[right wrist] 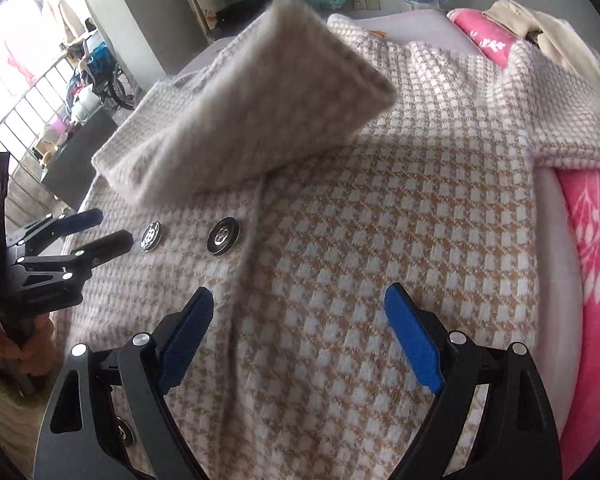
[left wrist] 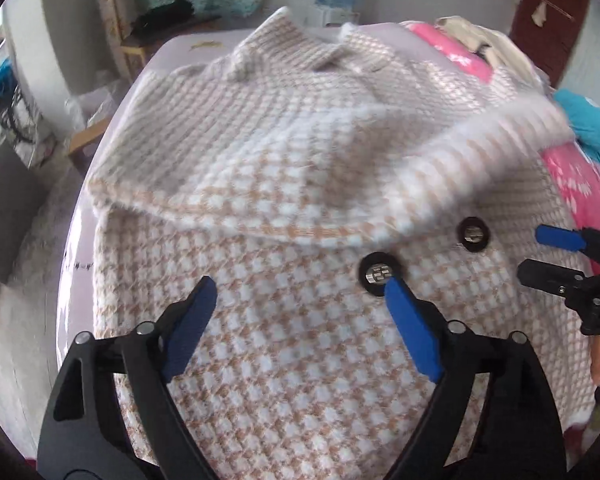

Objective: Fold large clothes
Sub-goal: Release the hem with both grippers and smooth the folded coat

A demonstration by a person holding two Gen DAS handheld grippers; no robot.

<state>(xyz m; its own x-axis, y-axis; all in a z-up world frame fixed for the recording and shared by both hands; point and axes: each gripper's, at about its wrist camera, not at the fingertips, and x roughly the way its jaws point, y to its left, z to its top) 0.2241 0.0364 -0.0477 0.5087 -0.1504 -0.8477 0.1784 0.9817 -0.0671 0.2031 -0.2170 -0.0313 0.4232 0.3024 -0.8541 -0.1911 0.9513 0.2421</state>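
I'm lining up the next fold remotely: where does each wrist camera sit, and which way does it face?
Left wrist: on the left gripper, jaws open, looking up the houndstooth coat; the right gripper shows at its right edge.
Right wrist: on the right gripper, jaws open, over the coat's front; the left gripper and hand show at left.
Shared: the coat and its two black buttons.

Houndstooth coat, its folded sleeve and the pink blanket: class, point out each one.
houndstooth coat [right wrist: 340, 240], right wrist view, front panel.
folded sleeve [right wrist: 240, 120], right wrist view, middle of the sleeve.
pink blanket [right wrist: 596, 240], right wrist view, leaf-print part beside the coat.
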